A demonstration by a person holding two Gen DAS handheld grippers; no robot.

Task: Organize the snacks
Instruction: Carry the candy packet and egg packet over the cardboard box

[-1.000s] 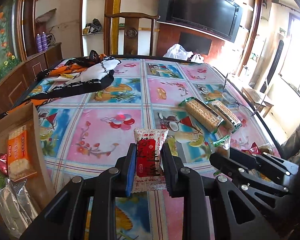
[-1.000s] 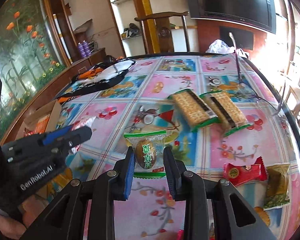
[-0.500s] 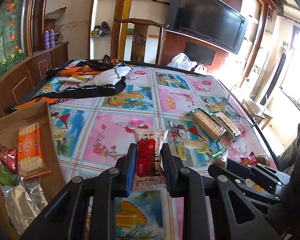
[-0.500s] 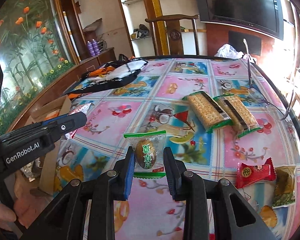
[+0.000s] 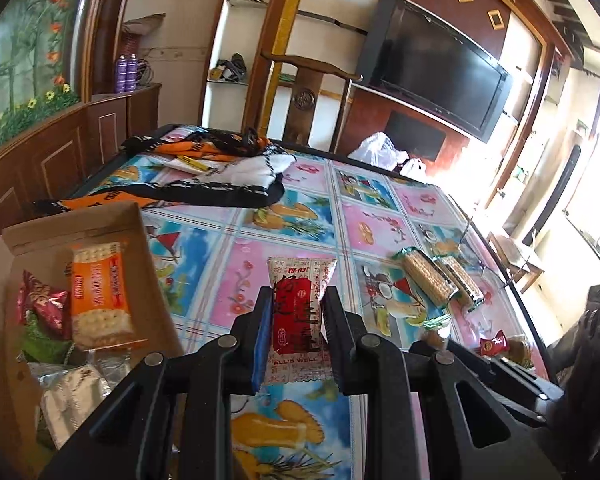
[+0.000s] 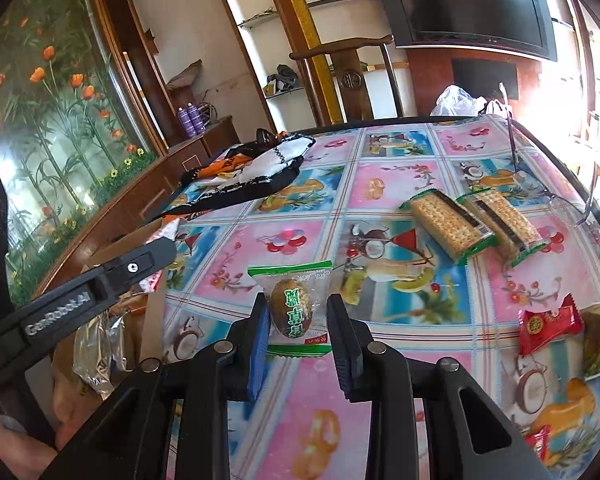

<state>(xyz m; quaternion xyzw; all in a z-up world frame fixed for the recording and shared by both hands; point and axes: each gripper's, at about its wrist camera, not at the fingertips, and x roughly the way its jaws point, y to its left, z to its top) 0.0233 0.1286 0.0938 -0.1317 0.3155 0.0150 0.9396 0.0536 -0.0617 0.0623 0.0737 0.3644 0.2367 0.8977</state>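
Note:
My left gripper [image 5: 296,322] is shut on a red-and-white snack packet [image 5: 298,320], held above the table just right of the cardboard box [image 5: 112,216]. The box holds an orange cracker pack [image 5: 100,300], a red wrapper and silver packets. My right gripper [image 6: 296,322] is shut on a green-edged clear packet with a brown cake [image 6: 290,308], held above the table. Two green cracker packs [image 6: 448,224] lie at the far right, also in the left wrist view [image 5: 428,284]. A red snack [image 6: 550,324] lies at the right edge.
A black, white and orange cloth [image 5: 228,176] lies at the table's far left. A wooden chair [image 5: 312,96] stands behind the table. A white plastic bag [image 5: 380,150] sits at the far edge. The left gripper's arm [image 6: 80,292] crosses the right wrist view over the box.
Both grippers have risen and moved left toward the box with their packets held. The box now shows larger and nearer in the left wrist view.

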